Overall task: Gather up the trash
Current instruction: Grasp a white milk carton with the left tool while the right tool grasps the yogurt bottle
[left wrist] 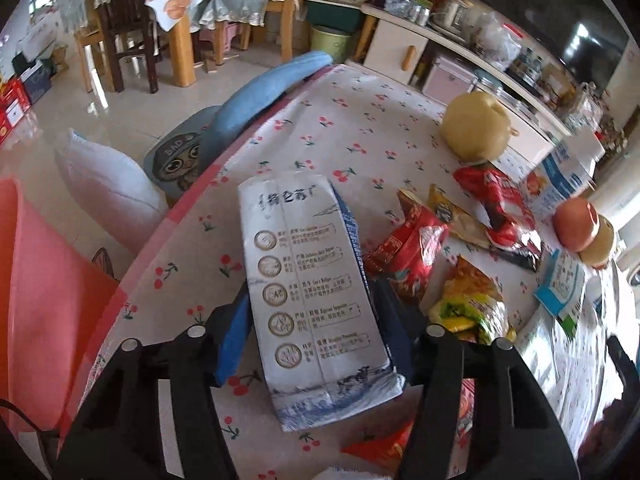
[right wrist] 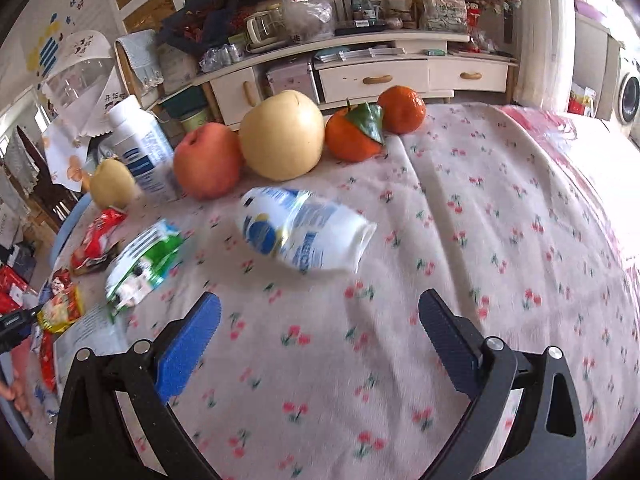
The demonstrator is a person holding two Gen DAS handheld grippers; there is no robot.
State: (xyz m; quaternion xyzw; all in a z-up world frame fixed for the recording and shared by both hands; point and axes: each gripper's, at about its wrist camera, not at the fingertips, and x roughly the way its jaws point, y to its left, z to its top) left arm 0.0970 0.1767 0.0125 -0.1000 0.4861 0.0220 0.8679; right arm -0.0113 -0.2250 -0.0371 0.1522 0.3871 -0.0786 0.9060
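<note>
Milk carton (left wrist: 316, 296) sits flattened between my left tongs (left wrist: 310, 312), clamped over the surface (left wrist: 360, 128); my right tongs (right wrist: 320, 336) gape wide, empty, near crumpled pouch (right wrist: 304, 236).

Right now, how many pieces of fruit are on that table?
5: a small pear at the left, then an apple, a large pear and two tangerines. Others may be hidden.
</note>
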